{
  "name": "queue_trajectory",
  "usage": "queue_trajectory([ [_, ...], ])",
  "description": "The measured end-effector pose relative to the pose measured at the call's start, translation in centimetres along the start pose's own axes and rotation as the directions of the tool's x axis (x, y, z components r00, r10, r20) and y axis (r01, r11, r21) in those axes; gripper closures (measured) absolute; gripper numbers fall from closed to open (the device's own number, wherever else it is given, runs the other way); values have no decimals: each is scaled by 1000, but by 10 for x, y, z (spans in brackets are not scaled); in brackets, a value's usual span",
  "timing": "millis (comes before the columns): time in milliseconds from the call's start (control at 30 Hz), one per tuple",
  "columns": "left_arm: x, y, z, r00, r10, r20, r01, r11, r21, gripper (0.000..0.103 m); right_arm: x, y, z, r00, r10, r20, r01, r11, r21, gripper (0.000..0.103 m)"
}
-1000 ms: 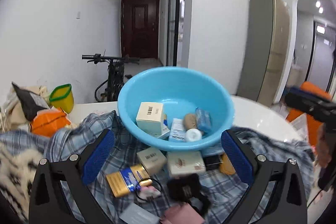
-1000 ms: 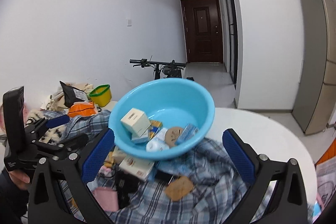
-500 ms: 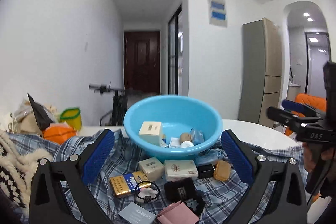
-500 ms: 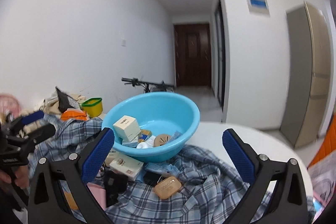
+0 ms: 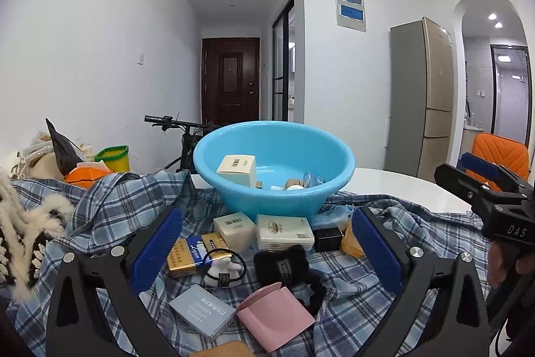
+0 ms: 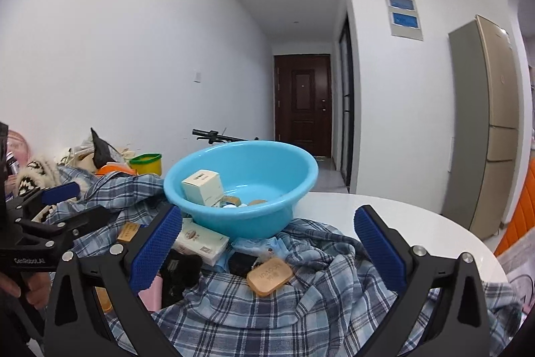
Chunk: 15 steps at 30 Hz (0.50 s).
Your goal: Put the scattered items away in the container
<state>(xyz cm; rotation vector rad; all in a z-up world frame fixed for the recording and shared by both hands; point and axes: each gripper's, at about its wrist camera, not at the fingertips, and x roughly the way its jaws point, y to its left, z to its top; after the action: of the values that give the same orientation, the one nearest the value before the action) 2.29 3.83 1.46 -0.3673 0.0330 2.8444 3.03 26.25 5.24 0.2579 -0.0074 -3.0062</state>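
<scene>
A light blue basin (image 5: 274, 193) (image 6: 264, 223) stands on a blue plaid shirt (image 5: 110, 206) (image 6: 267, 313) and holds a cream box (image 5: 237, 168) and several small items. In front of it lie a gold box (image 5: 190, 253), cream boxes (image 5: 284, 231), a black pouch (image 5: 284, 263), a grey box (image 5: 200, 310), a pink case (image 5: 274, 313) and a tan case (image 6: 269, 275). My left gripper (image 5: 265, 250) is open and empty above these items. My right gripper (image 6: 267, 250) is open and empty, back from the basin.
A white round table (image 6: 418, 230) carries everything. At the left lie a yellow-green cup (image 5: 112, 158), an orange thing (image 5: 87, 173) and a furry garment (image 5: 20, 243). A bicycle (image 5: 187, 136) stands behind. A fridge (image 5: 421, 96) and an orange chair (image 5: 498, 153) are at the right.
Both grippers have drawn back and lowered from the basin, so the basin looks smaller and more of the room shows. Both stay open and empty.
</scene>
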Motion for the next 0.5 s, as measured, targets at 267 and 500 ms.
queue_trajectory([
  [267,-8,-2,-11,993,93,74,-95,995,20,0,-4,8,-25,999,-42,28,43,998,-46,0],
  [500,-6,3,-27,991,104,78,-103,994,-21,0,-9,19,-35,998,-32,50,36,995,-90,0],
])
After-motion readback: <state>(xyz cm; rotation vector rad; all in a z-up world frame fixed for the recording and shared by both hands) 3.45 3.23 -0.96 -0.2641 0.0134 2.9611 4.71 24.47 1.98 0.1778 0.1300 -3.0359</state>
